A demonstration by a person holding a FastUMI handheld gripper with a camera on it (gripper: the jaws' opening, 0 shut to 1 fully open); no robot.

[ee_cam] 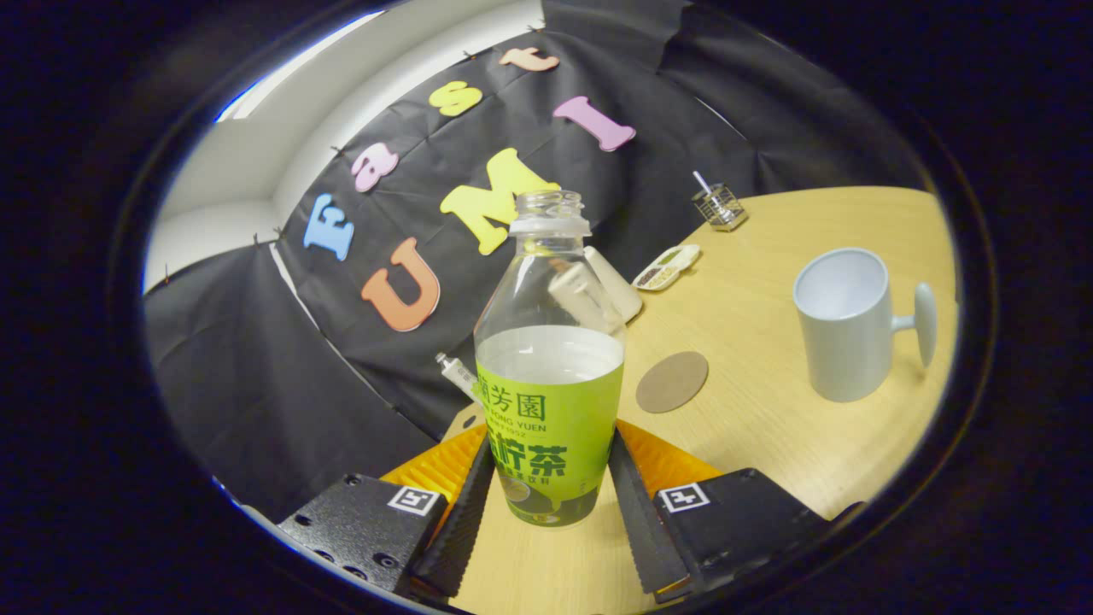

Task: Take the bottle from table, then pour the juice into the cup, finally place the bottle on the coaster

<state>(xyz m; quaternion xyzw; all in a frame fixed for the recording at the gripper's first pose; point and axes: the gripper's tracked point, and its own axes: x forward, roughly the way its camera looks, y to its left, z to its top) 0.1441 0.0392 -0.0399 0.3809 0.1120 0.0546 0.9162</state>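
The bottle (549,367) stands between the two fingers of the gripper (549,478), its long axis upright along the 12-to-6 line, cap off and the mouth open at 12 o'clock. The left finger (465,504) lies against the label at about 8 o'clock of the bottle's base and the right finger (636,504) at about 4 o'clock; both ribbed pads appear to touch the green label, so the fingers are narrowed onto the bottle and seem to hold it. Whether the base rests on the counter (768,427) or sits just above it cannot be told. The liquid reaches roughly halfway up the bottle.

Just right of the bottle, at about 2 o'clock from the fingers, the round brown coaster (672,382) lies flat on the counter. Farther right, near 2 to 3 o'clock, stands the grey cup (841,329), upright, mouth open, handle turned away to the right.

The coming move likely turns on this: the cup lies to the right of the held bottle and beyond the coaster, so the bottle must travel rightward over the coaster, then tip its neck toward the cup's mouth.
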